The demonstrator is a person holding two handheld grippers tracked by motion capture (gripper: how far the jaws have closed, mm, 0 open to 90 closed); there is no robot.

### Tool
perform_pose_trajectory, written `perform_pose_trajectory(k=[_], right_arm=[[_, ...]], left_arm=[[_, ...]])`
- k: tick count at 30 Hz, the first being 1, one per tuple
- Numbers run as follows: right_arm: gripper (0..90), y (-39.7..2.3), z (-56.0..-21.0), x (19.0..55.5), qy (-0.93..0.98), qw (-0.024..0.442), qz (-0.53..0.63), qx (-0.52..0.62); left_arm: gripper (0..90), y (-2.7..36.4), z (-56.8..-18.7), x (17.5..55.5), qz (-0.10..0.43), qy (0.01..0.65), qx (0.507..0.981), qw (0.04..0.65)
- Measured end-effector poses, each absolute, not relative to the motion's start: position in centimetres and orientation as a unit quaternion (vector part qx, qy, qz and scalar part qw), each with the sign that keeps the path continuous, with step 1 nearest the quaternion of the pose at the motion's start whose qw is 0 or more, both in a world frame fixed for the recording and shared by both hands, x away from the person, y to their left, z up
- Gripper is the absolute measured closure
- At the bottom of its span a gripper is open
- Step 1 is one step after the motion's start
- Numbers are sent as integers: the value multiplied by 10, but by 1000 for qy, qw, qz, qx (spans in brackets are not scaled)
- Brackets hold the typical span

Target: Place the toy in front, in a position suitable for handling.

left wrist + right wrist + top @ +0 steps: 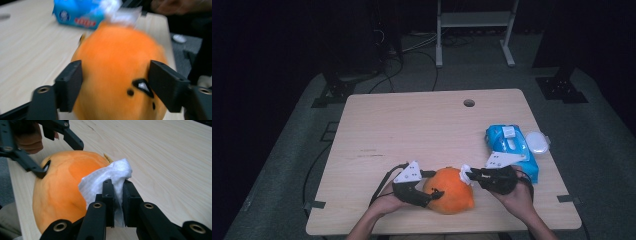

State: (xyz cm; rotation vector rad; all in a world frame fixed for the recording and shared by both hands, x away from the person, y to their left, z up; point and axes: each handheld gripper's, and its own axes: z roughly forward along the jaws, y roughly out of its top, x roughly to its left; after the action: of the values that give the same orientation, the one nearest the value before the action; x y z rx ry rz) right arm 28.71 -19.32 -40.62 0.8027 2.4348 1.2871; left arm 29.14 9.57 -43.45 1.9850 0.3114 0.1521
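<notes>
on the wooden table point(412, 125), the orange plush point(451, 191) faces the person's left.

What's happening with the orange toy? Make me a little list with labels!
toy: orange plush toy with a black-marked face, lying on the wooden table
left gripper: jaws on either side of the toy; too blurred to tell if they press it
right gripper: shut on a white wipe, pressing it against the toy's top
nearby: blue wipes packet at the table's right side, white lid beside it
activity: looks like wiping the toy clean
</notes>
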Motion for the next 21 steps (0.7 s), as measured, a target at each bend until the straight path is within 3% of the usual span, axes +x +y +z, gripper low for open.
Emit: perform_pose_trajectory(k=[2,7,10,17,21], right_arm=[[809,-189,-406,288,842,141,442,275],[810,-191,-407,290,843,140,441,273],[810,-195,-407,285,849,122,442,264],[810,-190,-405,276,867,97,432,227],[809,-190,-409,282,863,101,431,243]], left_arm=[[253,91,-434,289,70,127,837,527],[349,92,-439,293,77,151,843,510],[359,100,-443,303,68,191,835,512],[350,103,-444,305,67,200,832,514],[283,103,-433,301,79,173,820,539]])
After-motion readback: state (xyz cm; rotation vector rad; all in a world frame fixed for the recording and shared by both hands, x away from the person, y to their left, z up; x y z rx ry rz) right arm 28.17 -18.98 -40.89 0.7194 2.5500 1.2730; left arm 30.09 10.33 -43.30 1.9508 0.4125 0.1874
